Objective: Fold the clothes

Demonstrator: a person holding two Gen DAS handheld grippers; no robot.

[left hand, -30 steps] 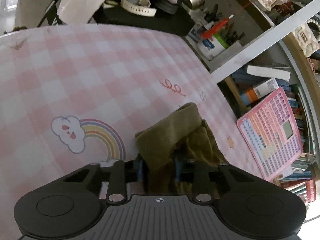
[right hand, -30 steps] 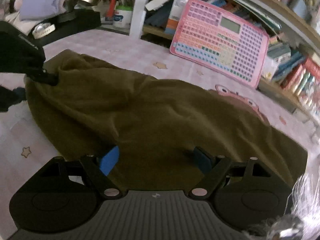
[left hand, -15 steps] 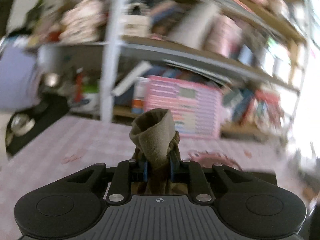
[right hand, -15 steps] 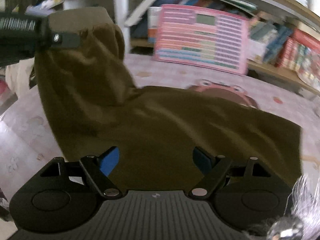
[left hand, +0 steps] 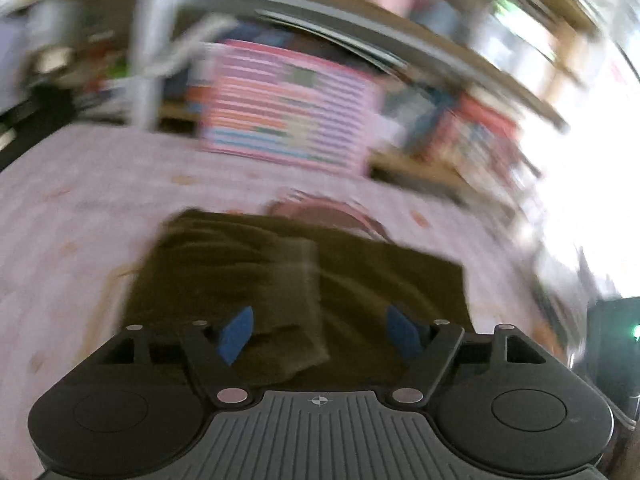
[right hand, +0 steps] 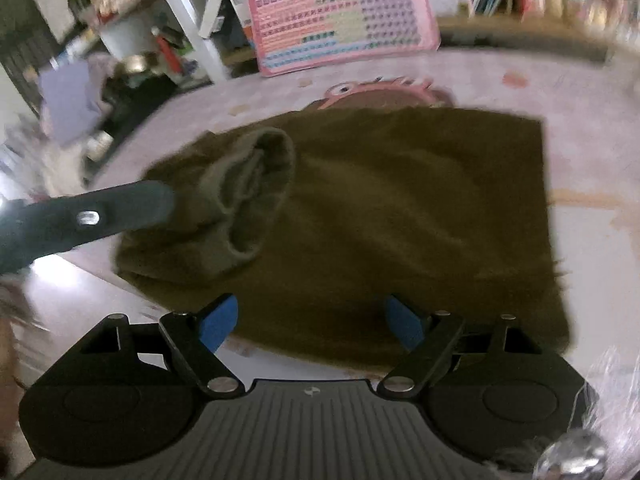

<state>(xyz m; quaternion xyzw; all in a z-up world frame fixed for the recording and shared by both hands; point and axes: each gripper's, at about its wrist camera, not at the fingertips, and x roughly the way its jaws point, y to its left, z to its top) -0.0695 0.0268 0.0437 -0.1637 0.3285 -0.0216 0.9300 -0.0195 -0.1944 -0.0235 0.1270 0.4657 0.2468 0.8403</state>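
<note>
A second ago a sleeve of the garment (left hand: 360, 280) was pinched in the left claw (left hand: 318, 332) out over the bare cloth (left hand: 80, 200); now that claw's jaws are opening, and nothing is pressed between the pads. The sleeve (right hand: 244, 192) has been carried in and is seen lying across the garment's body, cuff up, in the right wrist view. The sleeve fold is therefore judged as done on this side, with further folds still to be made.

In the blurred left view the garment is spread on the cloth directly below and ahead of the left claw, the folded sleeve under its left pad. In the right view the left claw's finger (right hand: 100, 216) is seen just beside the cuff; contact cannot be told.

The right claw (right hand: 312, 322) is held wide and empty, over the garment's near edge, with the toy keyboard (right hand: 340, 12) well beyond.
</note>
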